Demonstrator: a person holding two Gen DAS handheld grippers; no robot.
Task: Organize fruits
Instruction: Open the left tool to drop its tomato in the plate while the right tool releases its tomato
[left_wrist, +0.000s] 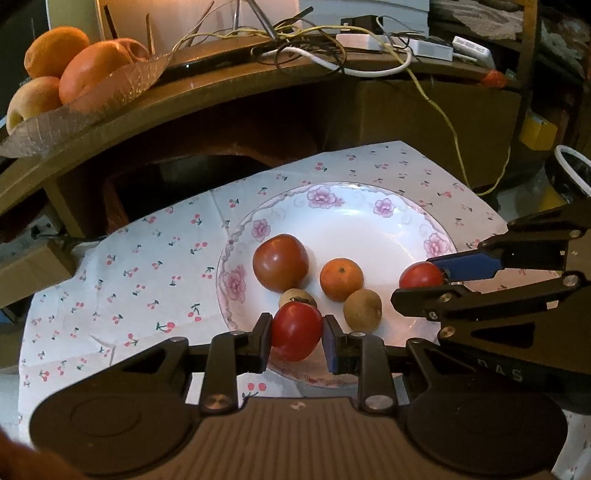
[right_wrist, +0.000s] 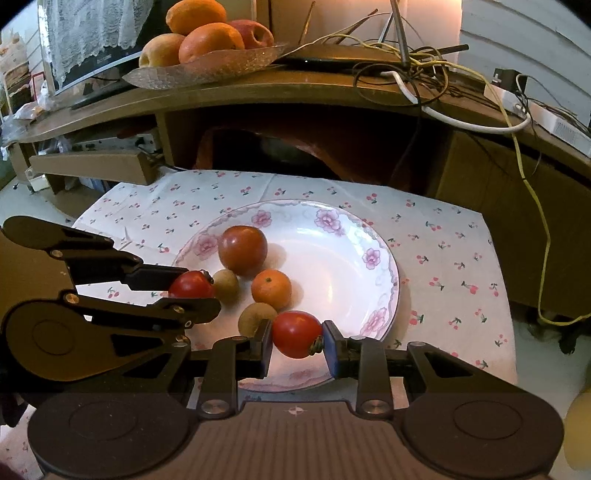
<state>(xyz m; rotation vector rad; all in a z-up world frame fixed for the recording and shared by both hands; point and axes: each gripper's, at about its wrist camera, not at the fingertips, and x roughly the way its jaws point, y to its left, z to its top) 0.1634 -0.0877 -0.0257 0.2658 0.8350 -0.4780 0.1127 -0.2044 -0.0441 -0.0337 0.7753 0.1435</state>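
Plate (left_wrist: 369, 206): one large tomato (left_wrist: 280, 262), one mandarin (left_wrist: 341, 278), two brown fruits beyond the jaws. Small tomatoes, two: one clamped in left gripper (left_wrist: 297, 339), one (right_wrist: 297, 334) in right gripper (right_wrist: 297, 341).

The left gripper's fingers (right_wrist: 155, 277) hide part of one small tomato (right_wrist: 191, 285), and a brown fruit (left_wrist: 297, 295) sits half-hidden behind it.

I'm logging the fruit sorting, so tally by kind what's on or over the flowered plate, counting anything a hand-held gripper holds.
Small red tomatoes, one in each hand-held gripper: 2
Large reddish-brown tomato: 1
Small orange citrus: 1
Small brown round fruits: 2
Total: 6
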